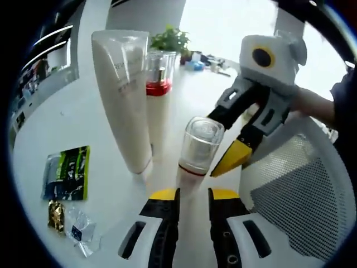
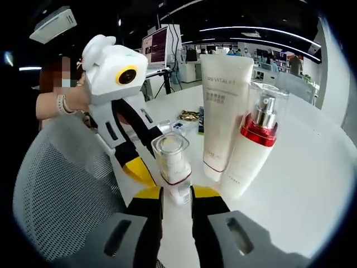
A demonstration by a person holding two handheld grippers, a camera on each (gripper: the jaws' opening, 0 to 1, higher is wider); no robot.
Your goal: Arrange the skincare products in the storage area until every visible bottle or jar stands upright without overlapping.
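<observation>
1. The small clear-capped bottle [image 1: 196, 153] stands upright on the white table [image 1: 72, 123], just in front of the tall cream tube [image 1: 124, 95] and the pump bottle with the red collar [image 1: 158, 100]. All three look upright and apart from each other, though the tube and the pump bottle stand very close.

2. The left claw [image 1: 192, 195] sits low around the base of the small bottle, its yellow tips narrow on each side. I cannot tell if they really press it. In the right gripper view, the right claw [image 2: 176, 192] is the same: narrow, tips beside the bottle's foot, contact not certain.

3. The small bottle is slim and top-heavy with its big cap. I think a sideways pull while a tip touches the foot could tip it over.

4. If it falls backward, it could hit the tube, which stands on its narrow cap and seems easy to knock down; then the pump bottle may follow.

5. Both claws work at one bottle from opposite sides, so they could bump each other and push the bottle.

6. The mesh chair [image 1: 301, 190] is beside the table edge; a bottle pushed that way could roll off.
</observation>
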